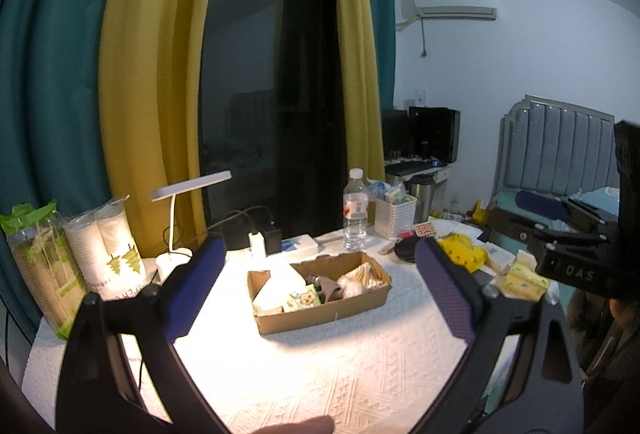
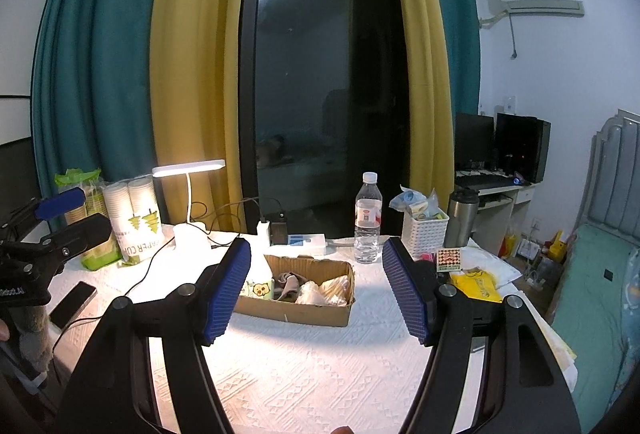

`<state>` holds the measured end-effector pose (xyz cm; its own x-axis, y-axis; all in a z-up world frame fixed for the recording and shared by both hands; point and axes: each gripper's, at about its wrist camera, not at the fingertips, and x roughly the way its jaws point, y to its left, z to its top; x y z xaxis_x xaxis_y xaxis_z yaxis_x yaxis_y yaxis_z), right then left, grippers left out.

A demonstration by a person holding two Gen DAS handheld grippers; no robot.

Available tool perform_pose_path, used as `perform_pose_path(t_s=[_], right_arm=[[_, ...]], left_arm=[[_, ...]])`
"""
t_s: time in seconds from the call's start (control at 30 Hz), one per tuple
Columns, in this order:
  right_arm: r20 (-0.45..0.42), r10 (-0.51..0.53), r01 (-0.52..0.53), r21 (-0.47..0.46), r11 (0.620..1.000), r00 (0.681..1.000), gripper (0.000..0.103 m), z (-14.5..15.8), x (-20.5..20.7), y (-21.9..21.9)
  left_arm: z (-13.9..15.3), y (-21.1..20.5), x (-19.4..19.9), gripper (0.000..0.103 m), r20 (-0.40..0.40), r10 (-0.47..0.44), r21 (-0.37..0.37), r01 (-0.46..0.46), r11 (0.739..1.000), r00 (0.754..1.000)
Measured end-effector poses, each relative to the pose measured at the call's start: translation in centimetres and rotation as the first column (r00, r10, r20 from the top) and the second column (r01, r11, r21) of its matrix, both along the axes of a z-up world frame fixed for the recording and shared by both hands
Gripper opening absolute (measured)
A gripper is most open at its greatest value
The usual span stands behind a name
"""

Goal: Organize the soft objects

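Soft objects sit jumbled in a shallow cardboard box (image 2: 304, 308) on the white textured tablecloth (image 2: 312, 374), right under the glow of the desk lamp (image 2: 188, 169). In the right wrist view the box lies at twelve o'clock from the right gripper (image 2: 316, 286), whose blue pads stand spread wide with nothing between them, well short of the box. Inside are a crumpled brownish cloth (image 2: 290, 284), pale wrapped bundles (image 2: 324, 290) and a small packet with a cartoon face (image 2: 260, 290) at the box's nine o'clock end.

From the left wrist view, the left gripper (image 1: 316, 282) is likewise spread apart and empty, the box (image 1: 320, 310) framed between its fingers at twelve o'clock. A water bottle (image 1: 355, 209) stands beyond the box at about one o'clock, with a white woven basket (image 1: 396, 218) just beside it. A yellow bag (image 1: 464, 254) lies at two o'clock of the box. Sleeves of paper cups (image 1: 112, 246) stand at ten o'clock near the table's edge. A phone (image 2: 72, 304) lies flat at the box's nine o'clock in the right wrist view.
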<state>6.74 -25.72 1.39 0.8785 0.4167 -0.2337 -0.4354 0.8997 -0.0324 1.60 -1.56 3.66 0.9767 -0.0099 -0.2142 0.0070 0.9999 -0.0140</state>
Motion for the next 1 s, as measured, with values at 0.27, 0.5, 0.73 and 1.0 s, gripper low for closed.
perform_pose_path(t_s=[0.27,0.5,0.73,1.0], right_arm=[[0.000,0.003,-0.003,-0.001,1.000,1.000,0.072,-0.01,-0.01,0.13],[-0.001,0.003,-0.003,-0.001,1.000,1.000,0.072,-0.02,0.07,0.09],[-0.003,0.002,-0.002,-0.001,1.000,1.000,0.072,-0.03,0.06,0.12],[-0.003,0.001,-0.001,-0.001,1.000,1.000,0.072,-0.03,0.02,0.16]], left_arm=[[-0.13,0.03,0.13,0.097,-0.006,-0.002,-0.003,0.002,1.000,1.000],[-0.17,0.09,0.06,0.097,-0.001,0.000,-0.005,0.000,1.000,1.000],[-0.20,0.09,0.09,0.097,-0.002,0.000,-0.007,0.000,1.000,1.000],[-0.23,0.14,0.09,0.097,-0.002,-0.002,-0.006,0.002,1.000,1.000]])
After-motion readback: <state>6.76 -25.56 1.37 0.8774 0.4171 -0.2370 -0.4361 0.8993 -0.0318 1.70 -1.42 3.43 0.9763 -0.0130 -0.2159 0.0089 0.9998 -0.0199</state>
